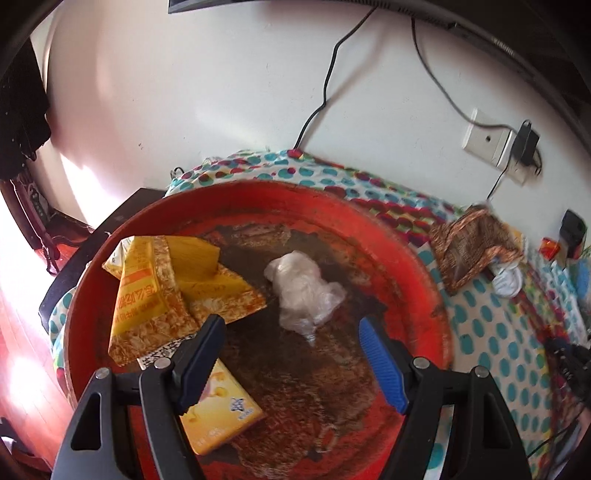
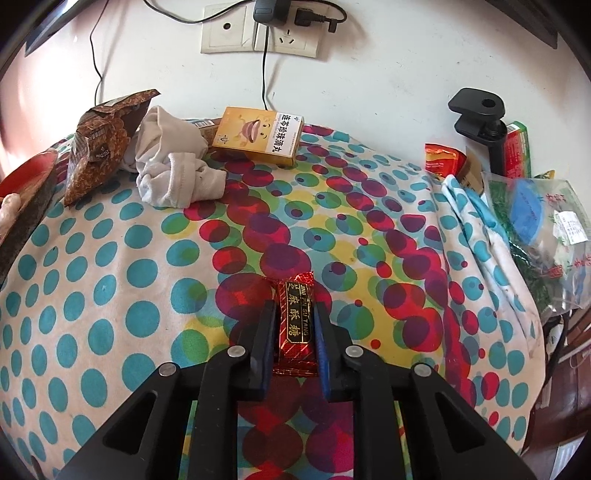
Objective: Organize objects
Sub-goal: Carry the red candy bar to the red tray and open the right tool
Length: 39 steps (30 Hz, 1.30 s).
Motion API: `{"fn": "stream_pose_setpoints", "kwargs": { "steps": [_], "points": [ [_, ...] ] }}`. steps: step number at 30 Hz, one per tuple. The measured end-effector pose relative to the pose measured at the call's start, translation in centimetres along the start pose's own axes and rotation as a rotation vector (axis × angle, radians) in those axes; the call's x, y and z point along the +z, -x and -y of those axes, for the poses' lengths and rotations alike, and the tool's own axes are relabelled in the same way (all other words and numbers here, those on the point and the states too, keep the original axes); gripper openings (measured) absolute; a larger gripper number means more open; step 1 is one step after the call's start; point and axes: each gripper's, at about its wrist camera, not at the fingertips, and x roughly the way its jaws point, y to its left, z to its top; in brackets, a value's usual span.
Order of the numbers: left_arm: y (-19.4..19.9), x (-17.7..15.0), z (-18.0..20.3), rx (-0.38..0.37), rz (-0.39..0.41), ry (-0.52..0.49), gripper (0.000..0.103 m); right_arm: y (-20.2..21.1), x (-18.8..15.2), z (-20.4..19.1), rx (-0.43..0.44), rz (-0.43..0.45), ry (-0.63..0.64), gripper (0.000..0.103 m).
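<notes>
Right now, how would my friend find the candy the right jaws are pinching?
Start at the big polka-dot cloth covering the table. Follow its band of dark red dots toward the near edge, where the right gripper is shut on a small shiny red foil candy bar. Only it carries a black label with gold writing.

looks like somebody's home, probably a bedroom or living room corner. the table is covered with a polka-dot cloth (image 2: 110, 258) that's more bedsheet than tablecloth, the white wall has ordinary wall sockets (image 2: 258, 33) with a charger (image 2: 267, 11) plugged in, and there's reddish wood flooring (image 1: 22, 332) with sun on it. household clutter all over: a medicine box (image 2: 258, 134), snack wrappers (image 2: 98, 144), a balled-up white cloth (image 2: 173, 170), and a worn red tray (image 1: 388, 236).
</notes>
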Motion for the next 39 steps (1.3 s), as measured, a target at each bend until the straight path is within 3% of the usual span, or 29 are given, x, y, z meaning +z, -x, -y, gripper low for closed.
{"fn": "stream_pose_setpoints", "kwargs": {
  "steps": [14,18,28,39],
  "points": [
    [0.0,0.6,-1.6,-0.034,-0.014,0.031,0.077,3.2,0.8,-3.7,0.09,0.052,-0.013,0.018],
    [0.2,0.7,-2.0,-0.035,-0.019,0.032,0.077,6.5,0.0,-9.0,0.128,0.061,0.027,0.018],
    [2.0,1.7,-4.6,-0.008,0.005,0.089,0.077,9.9,1.7,-17.7,0.262,0.102,0.191,0.018],
    [2.6,2.0,-8.3,0.014,0.011,0.193,0.077,10.4,3.5,-27.2,0.399,0.09,0.339,0.018]
  ]
}}
